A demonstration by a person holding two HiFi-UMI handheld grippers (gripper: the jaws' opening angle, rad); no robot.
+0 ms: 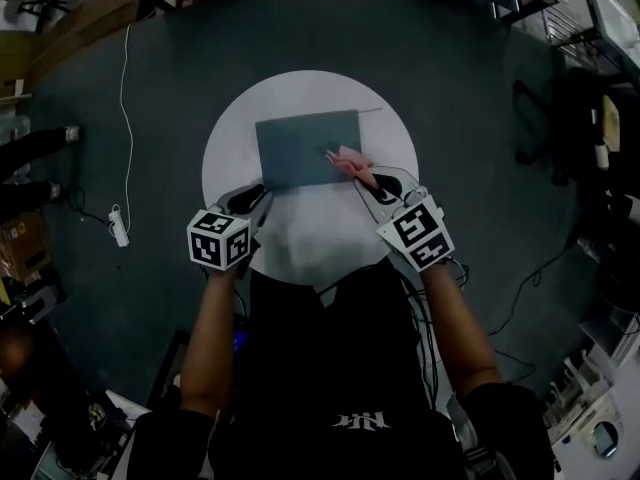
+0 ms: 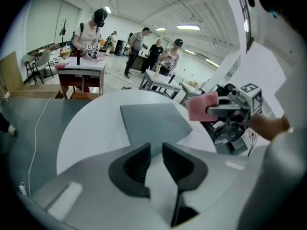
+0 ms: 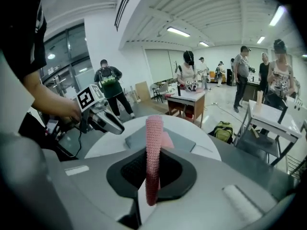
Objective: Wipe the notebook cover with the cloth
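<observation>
Notebook (image 1: 308, 148) at centre frame on white round table (image 1: 300, 243); right gripper (image 1: 368, 179) clamps pink cloth (image 1: 346, 159) at its lower-right corner, left gripper (image 1: 252, 201) lower left, jaws slightly parted, empty.

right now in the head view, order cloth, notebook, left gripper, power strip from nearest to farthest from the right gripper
1. cloth, held in the fingers of the right gripper
2. notebook, just ahead on the table
3. left gripper, to the left, near table edge
4. power strip, far left on the floor
</observation>
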